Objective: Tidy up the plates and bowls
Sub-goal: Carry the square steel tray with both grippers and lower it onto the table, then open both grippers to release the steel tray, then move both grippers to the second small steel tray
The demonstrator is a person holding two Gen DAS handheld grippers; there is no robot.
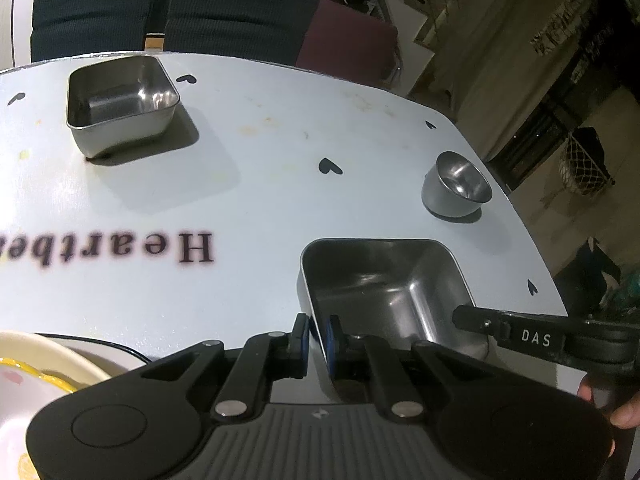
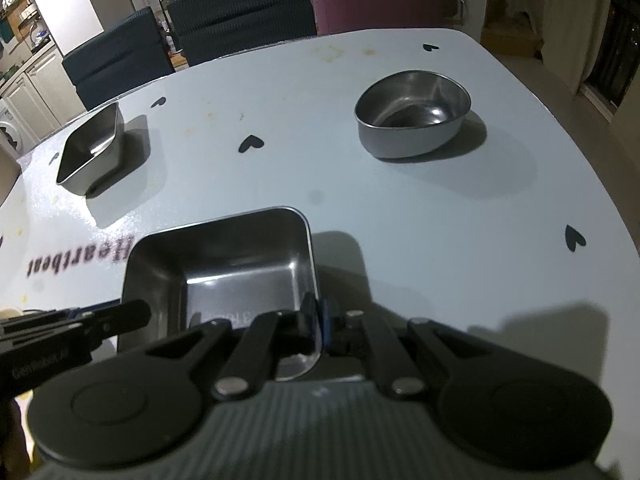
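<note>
Left wrist view: on the pale blue table (image 1: pixel 260 208) printed with black hearts, both tongs pinch one rim of the near square steel tray (image 1: pixel 384 280): left gripper (image 1: pixel 318 334) on its near-left wall, right gripper (image 2: pixel 318 316) on its near-right. Lift it level, both together. Beyond this tray stand a second square steel tray (image 1: pixel 120 100) and a round steel bowl (image 1: pixel 456 188), well apart; cream plates (image 1: pixel 36 364) lie left of it.

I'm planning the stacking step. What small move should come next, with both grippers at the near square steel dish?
Probably a short, level lift of the near square steel dish. The left gripper is shut on its left rim and the right gripper on its right rim, so both must rise together. The other square dish sits empty at the far left of the table, a likely stacking target.
</note>
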